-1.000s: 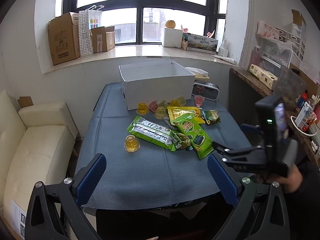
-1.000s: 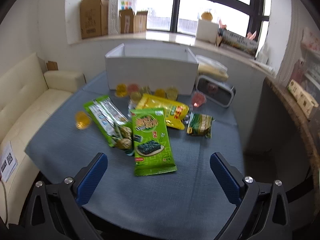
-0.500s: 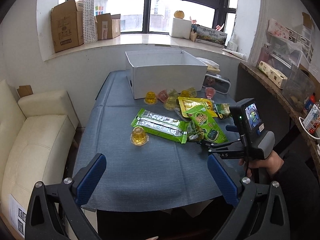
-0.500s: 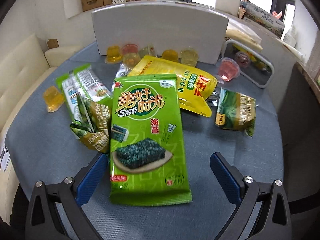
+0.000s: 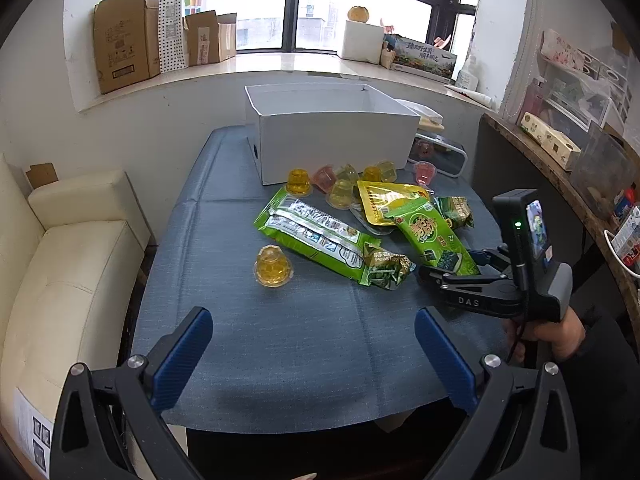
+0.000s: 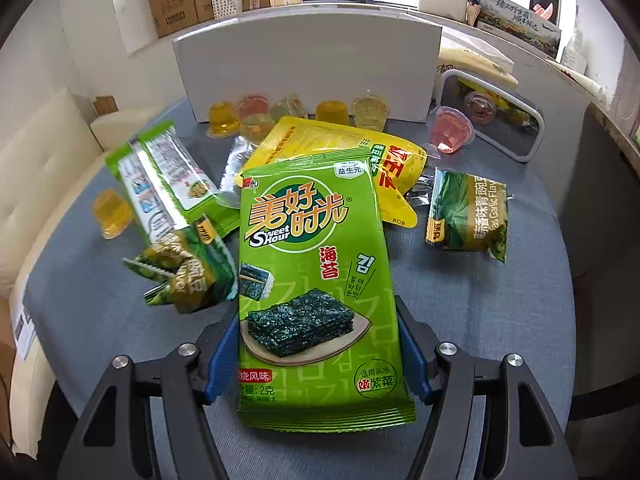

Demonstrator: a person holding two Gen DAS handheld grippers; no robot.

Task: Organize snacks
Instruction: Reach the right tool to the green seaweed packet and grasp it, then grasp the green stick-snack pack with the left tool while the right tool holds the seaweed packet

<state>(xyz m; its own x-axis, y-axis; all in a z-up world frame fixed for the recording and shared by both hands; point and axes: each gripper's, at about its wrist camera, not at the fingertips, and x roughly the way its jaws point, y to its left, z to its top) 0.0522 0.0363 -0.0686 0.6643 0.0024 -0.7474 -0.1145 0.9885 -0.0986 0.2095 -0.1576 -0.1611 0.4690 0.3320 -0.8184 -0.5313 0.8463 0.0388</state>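
- The bench (image 5: 280, 352), under a blue-grey cloth, carries everything.
- A white box (image 5: 336, 136) stands open-topped at its far end, a row of jelly cups (image 6: 256, 114) along its near wall.
- The long green packet (image 5: 316, 240) lies left of the pile, with a yellow pouch (image 6: 320, 140) behind it.
- The seaweed packet (image 6: 312, 280) lies flat on the pile's near edge, its top over the yellow pouch.
- The right tongs (image 6: 316, 354) have just been closing and now press their blue pads against both long edges of the seaweed packet.
- The left tongs (image 5: 312, 356) hang spread wide above bare cloth, holding nothing.
- One jelly cup (image 5: 273, 266) sits alone, left of the pile.
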